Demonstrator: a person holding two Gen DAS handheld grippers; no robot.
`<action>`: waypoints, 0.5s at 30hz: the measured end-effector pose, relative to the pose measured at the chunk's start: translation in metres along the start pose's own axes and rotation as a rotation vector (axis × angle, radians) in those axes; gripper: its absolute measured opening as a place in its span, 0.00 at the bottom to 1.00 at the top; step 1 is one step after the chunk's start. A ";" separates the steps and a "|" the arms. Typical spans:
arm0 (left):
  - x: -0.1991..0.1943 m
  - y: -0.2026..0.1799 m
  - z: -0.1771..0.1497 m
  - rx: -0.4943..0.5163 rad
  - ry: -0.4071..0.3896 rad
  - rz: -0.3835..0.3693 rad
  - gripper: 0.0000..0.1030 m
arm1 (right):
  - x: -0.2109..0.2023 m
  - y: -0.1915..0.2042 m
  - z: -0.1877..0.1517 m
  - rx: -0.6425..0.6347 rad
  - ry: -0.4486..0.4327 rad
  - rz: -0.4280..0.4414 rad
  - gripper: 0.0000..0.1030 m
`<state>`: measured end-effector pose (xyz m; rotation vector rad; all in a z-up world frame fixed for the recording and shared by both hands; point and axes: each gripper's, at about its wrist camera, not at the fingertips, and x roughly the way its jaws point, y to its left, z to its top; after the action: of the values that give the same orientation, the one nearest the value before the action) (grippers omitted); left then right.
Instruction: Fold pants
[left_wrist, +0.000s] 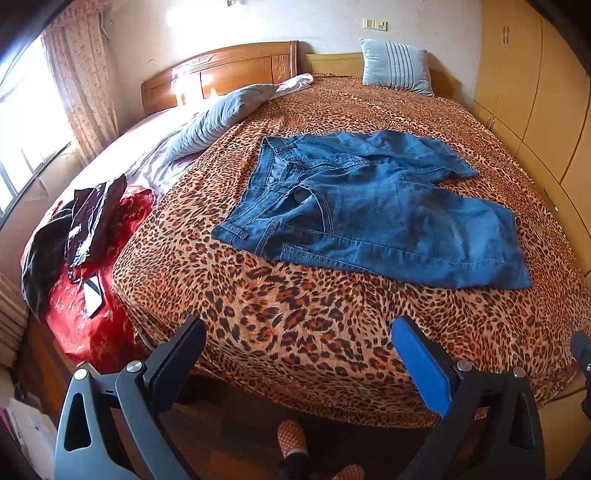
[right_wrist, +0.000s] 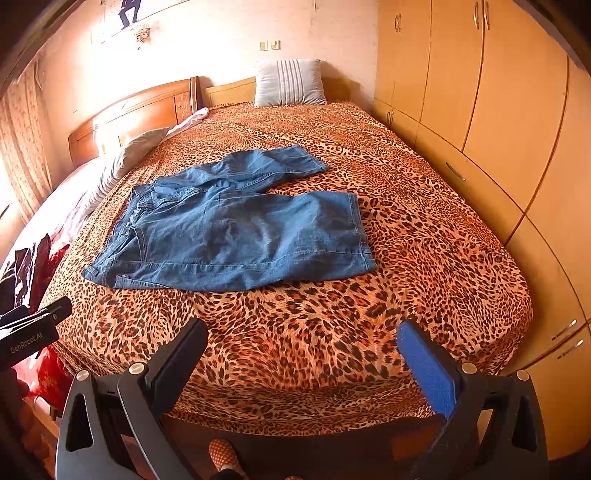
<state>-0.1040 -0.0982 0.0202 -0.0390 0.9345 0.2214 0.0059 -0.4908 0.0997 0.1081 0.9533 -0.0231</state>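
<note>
On the bed (left_wrist: 295, 332), both spread tongs (left_wrist: 295, 354) (right_wrist: 303, 358) should pinch the pants' (left_wrist: 369, 210) near edge and fold evenly.

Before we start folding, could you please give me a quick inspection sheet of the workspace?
Surface: bed with a leopard-print cover, fairly smooth.
Job's things: denim shorts lie spread flat mid-bed, unfolded, waistband to the left, the far leg angled away.
Clutter: red cloth with dark garments and a phone-like item at the bed's left edge; grey pillow; striped cushion at the head.
Grippers: left gripper and right gripper both open, empty, short of the shorts.
Cables: nothing seen.
Surroundings: wardrobe on the right, curtained window on the left, slippered foot on the floor.
</note>
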 end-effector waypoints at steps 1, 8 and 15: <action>-0.001 -0.001 -0.002 0.002 0.002 0.003 0.99 | 0.001 0.000 0.000 -0.004 0.000 0.004 1.00; 0.008 -0.004 0.003 0.017 0.026 0.005 0.99 | 0.013 0.002 0.001 -0.005 0.021 0.018 1.00; 0.047 0.006 0.039 0.040 0.028 -0.042 0.99 | 0.042 0.019 0.023 0.004 0.028 -0.012 1.00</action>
<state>-0.0473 -0.0790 0.0066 -0.0251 0.9653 0.1641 0.0501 -0.4729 0.0804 0.1064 0.9814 -0.0345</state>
